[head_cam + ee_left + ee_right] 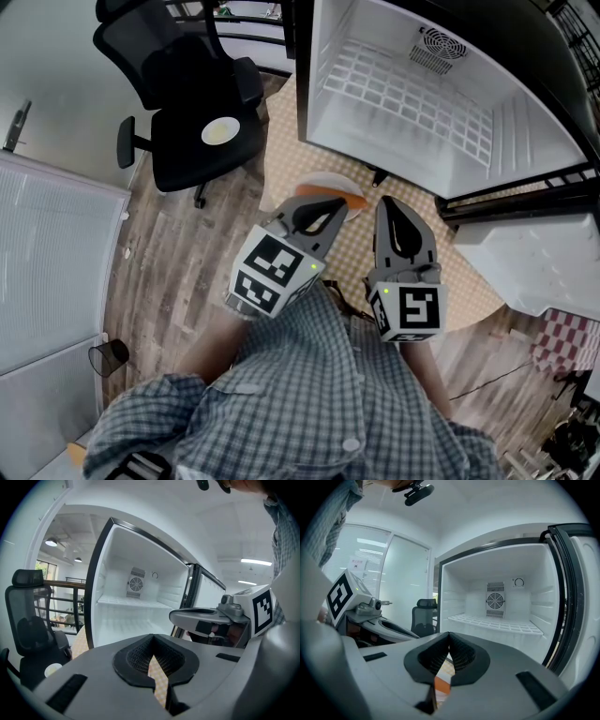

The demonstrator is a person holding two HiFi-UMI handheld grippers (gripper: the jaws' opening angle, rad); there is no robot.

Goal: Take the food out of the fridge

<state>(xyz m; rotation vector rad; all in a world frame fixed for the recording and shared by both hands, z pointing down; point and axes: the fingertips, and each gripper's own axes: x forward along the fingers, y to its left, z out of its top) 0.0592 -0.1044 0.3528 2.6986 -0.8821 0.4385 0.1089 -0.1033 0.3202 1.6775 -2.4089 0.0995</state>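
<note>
**Both tools pressed together and empty; the food lies on the mat under their tips, not in the fridge.**

Head view: the fridge (525, 122) gapes ahead, its shelf bare. The food (323, 185), orange and white, sits on the checked mat (281, 159) by the fridge's near edge. It is partly under the left tool (337, 203), with the right tool (386, 202) just beside, so the left seems nearer. Its long axis is hidden. A chair (202, 112) stands well off to the left.

Left gripper view: the left tool (153, 636) has its jaws closed, with only mat in the gap.

Right gripper view: the right tool (449, 633) is likewise closed. The food (440, 685) shows low through the gap, so a grasp likely means spreading and dipping.
</note>
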